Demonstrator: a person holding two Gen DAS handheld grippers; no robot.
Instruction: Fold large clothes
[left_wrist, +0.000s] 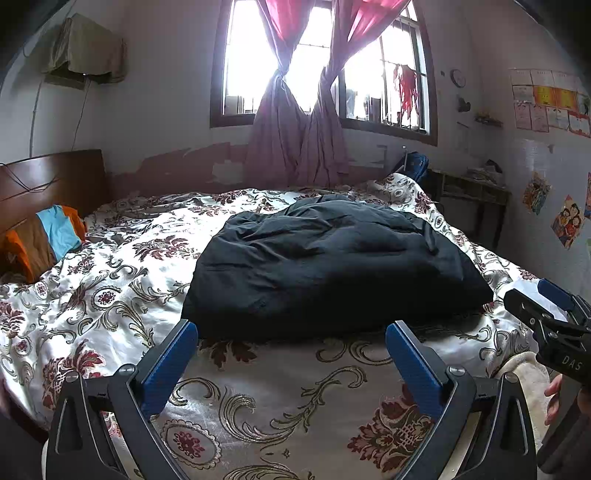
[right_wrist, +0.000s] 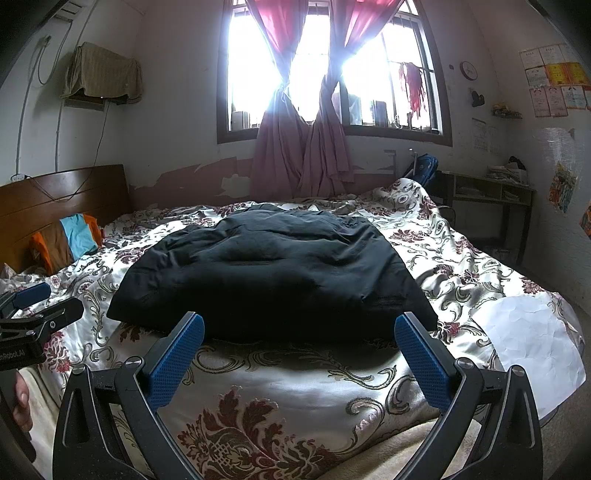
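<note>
A large black garment (left_wrist: 332, 266) lies in a rumpled, roughly rectangular heap on the bed (left_wrist: 92, 295), on top of a white quilt with dark red flowers and grey-gold scrolls. It sits toward the middle of the bed, its near hem a little back from the near edge and its far end reaching toward the window side. The cloth is creased and puffed up in the middle, not flat.

The left gripper (left_wrist: 291, 347) hovers over the near edge of the bed, its jaws spread wide with nothing between them; the blue pads (left_wrist: 170, 365) point at the near hem of the garment without touching it. The right gripper (right_wrist: 299, 339) hangs just beside it over the same edge, its jaws likewise spread wide and empty, aimed at the garment's near hem. In the left wrist view the right gripper shows at the right margin, near the garment's near right corner.

A white sheet of paper (right_wrist: 532, 339) lies on the quilt toward the near right corner of the bed, apart from the garment. At the left end, against the wooden headboard (right_wrist: 62, 199), rests a pile of orange, blue and brown cloth (right_wrist: 70, 236). Pink curtains (right_wrist: 303, 147), knotted at mid-height, hang in the bright window beyond the far edge.
</note>
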